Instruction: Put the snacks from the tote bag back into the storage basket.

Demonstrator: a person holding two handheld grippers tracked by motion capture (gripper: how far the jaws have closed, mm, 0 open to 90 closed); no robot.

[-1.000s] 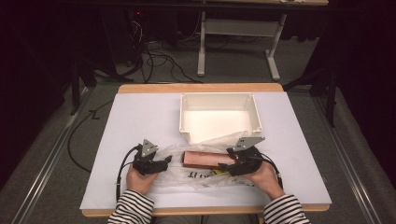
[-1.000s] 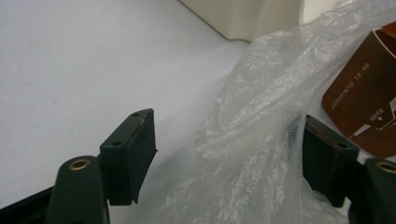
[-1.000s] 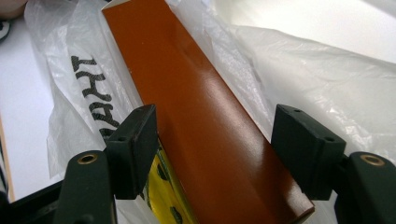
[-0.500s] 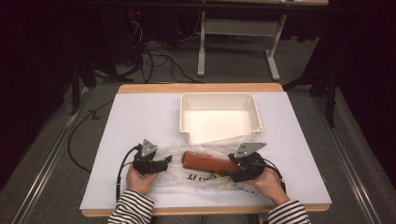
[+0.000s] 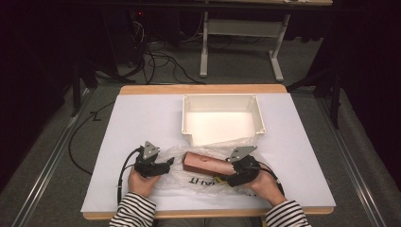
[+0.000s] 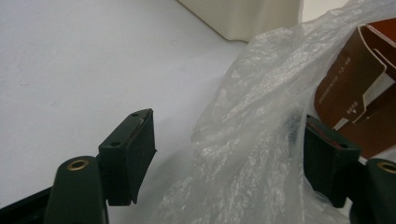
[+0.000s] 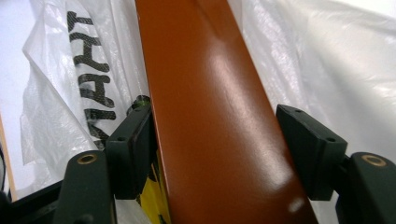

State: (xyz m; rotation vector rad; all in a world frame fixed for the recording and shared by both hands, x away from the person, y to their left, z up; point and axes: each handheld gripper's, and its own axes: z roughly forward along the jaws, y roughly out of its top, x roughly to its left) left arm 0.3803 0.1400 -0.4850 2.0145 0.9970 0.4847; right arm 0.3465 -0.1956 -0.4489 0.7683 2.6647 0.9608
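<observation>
High view findings, left to right: the left gripper (image 5: pixel 165 166) is held at the edge of the clear plastic bag (image 5: pixel 176 176), jaws wide apart, film lying loosely between them and not pinched. The brown box (image 5: pixel 204 163) lies in the bag at the table's (image 5: pixel 118 137) near edge, short of the white bin (image 5: pixel 221 118). The right gripper (image 5: pixel 226 179) is closed on the box. Before extraction, the film should be clamped and the pull kept straight.

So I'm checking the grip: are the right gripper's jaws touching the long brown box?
Cannot tell. In the right gripper view the long brown box lies between the jaws, hiding the inner faces of both pads.
</observation>
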